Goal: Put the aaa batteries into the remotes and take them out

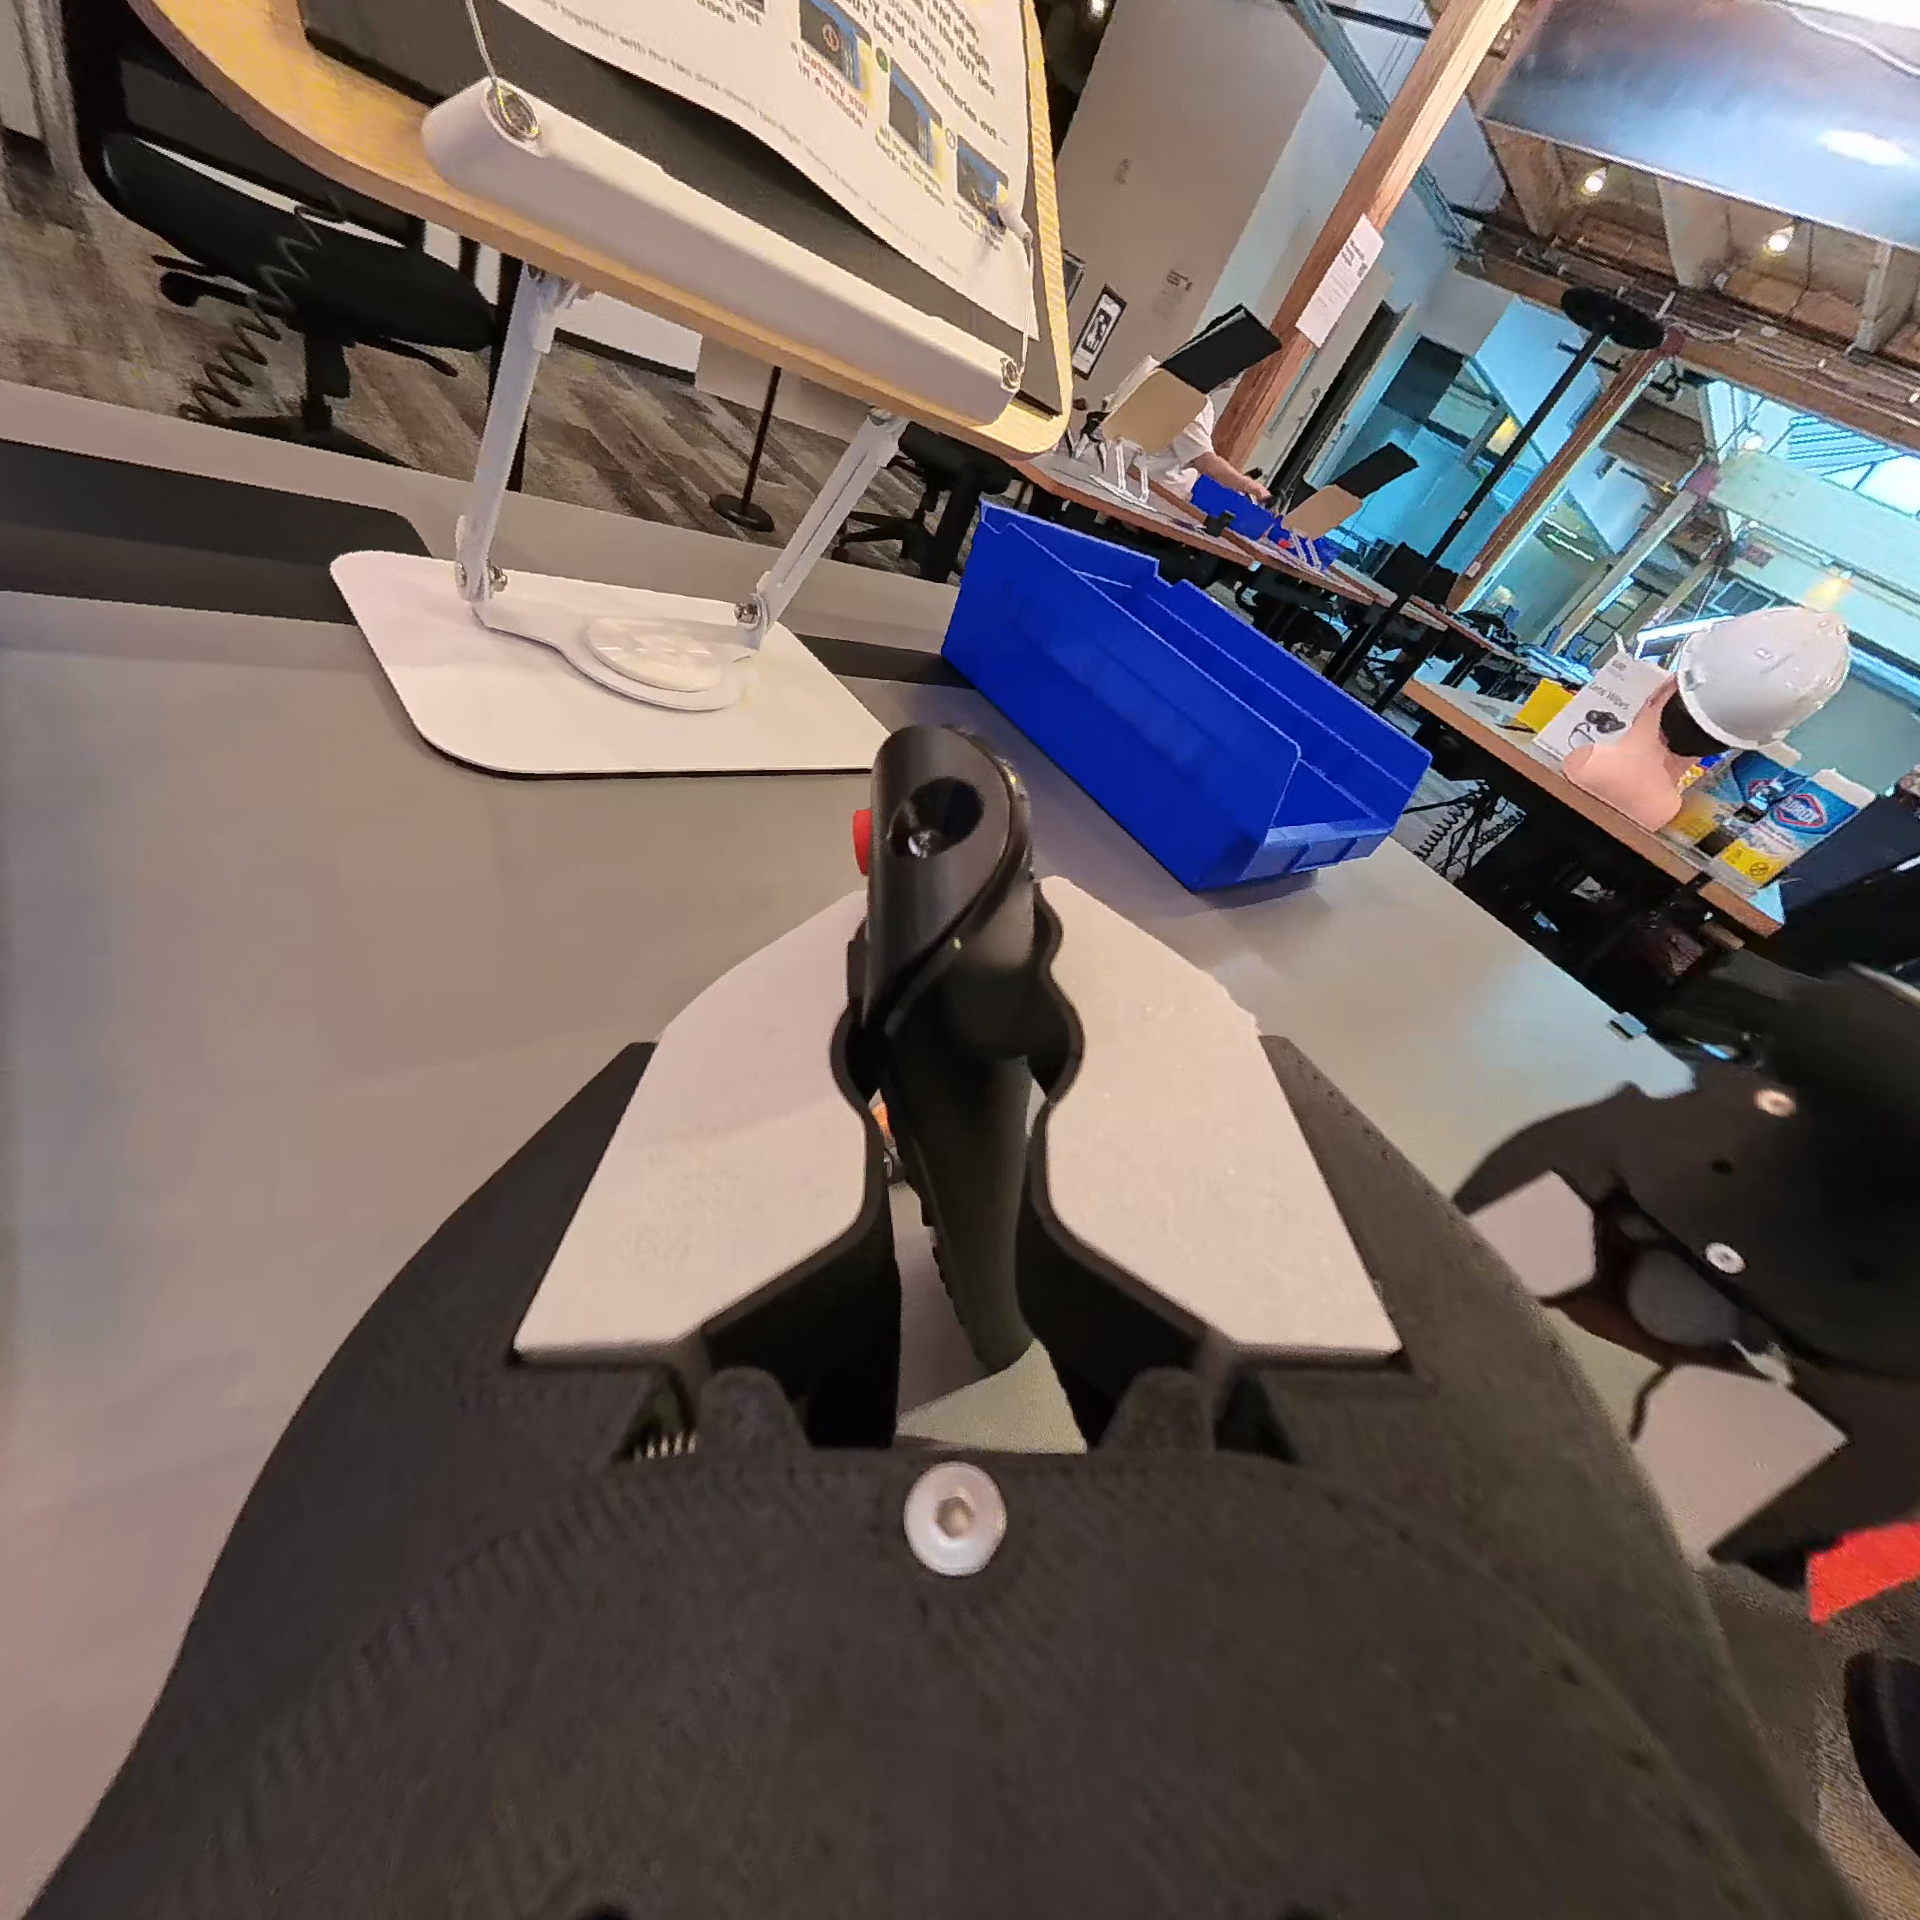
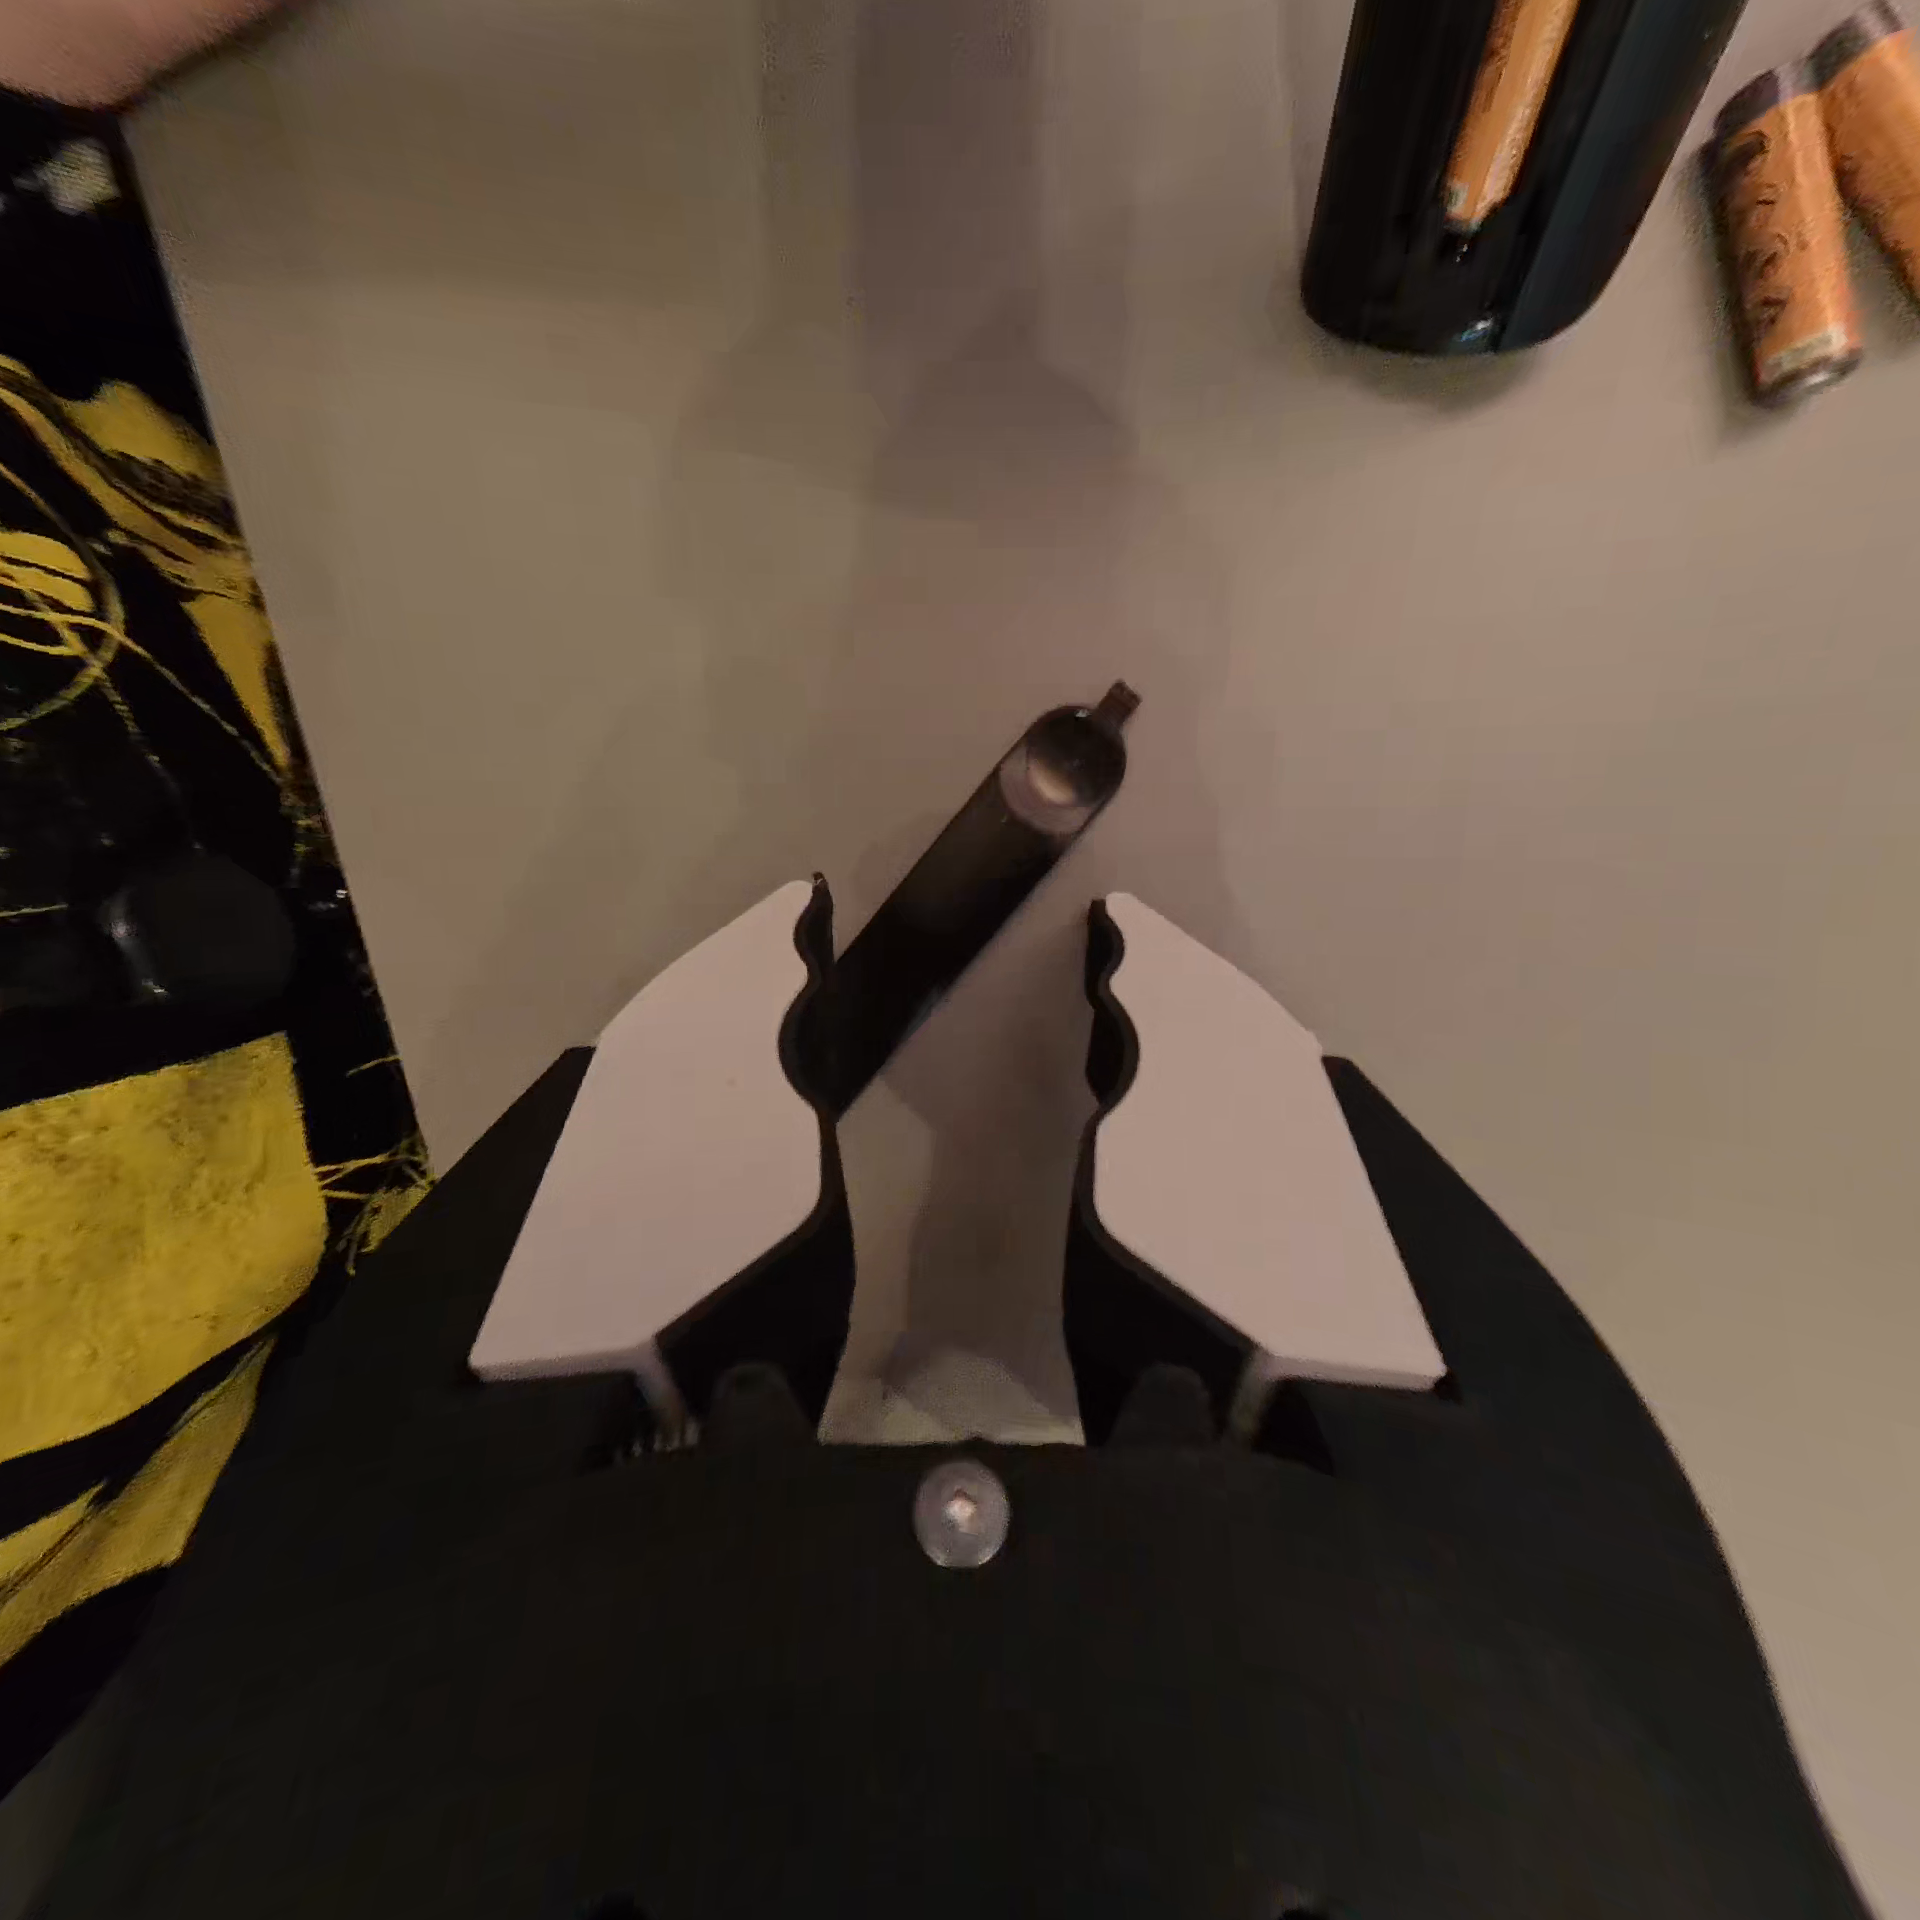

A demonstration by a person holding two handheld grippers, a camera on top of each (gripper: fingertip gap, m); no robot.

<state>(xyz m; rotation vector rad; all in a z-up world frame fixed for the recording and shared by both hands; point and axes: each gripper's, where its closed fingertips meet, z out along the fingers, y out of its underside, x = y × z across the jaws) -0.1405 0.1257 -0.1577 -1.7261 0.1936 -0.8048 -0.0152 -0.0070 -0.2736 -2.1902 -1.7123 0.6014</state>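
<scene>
We see the left tool (image 1: 951,1023) pressed onto a black remote (image 1: 940,935), which stands nearly upright between its white pads (image 1: 727,1174), the rounded end with a small red button (image 1: 862,831) poking out past the tips. We take that remote as our landmark in this view: beyond it on the grey surface (image 1: 260,935) sits a blue bin (image 1: 1174,707), off to its right side, and a white stand (image 1: 582,665) carrying a printed sheet (image 1: 831,125) rises behind it to the left. The right tool (image 1: 1704,1257) shows low at the right edge, near the remote but apart from it

From the right wrist view, the right tool (image 2: 956,914) is spread, with bare surface (image 2: 623,416) showing between the pads. A flat black cover (image 2: 966,894) leans across the gap, its lower end against the left pad (image 2: 686,1143) and clear of the right one; we cannot tell whether it is gripped or only resting there. Taking the cover as landmark, a second remote (image 2: 1403,208) lies well beyond it toward the upper right, its compartment open with one battery (image 2: 1507,114) inside. Just right of that remote two loose batteries (image 2: 1782,249) lie side by side on the surface. A black and yellow garment (image 2: 125,935) fills the edge left of the cover
</scene>
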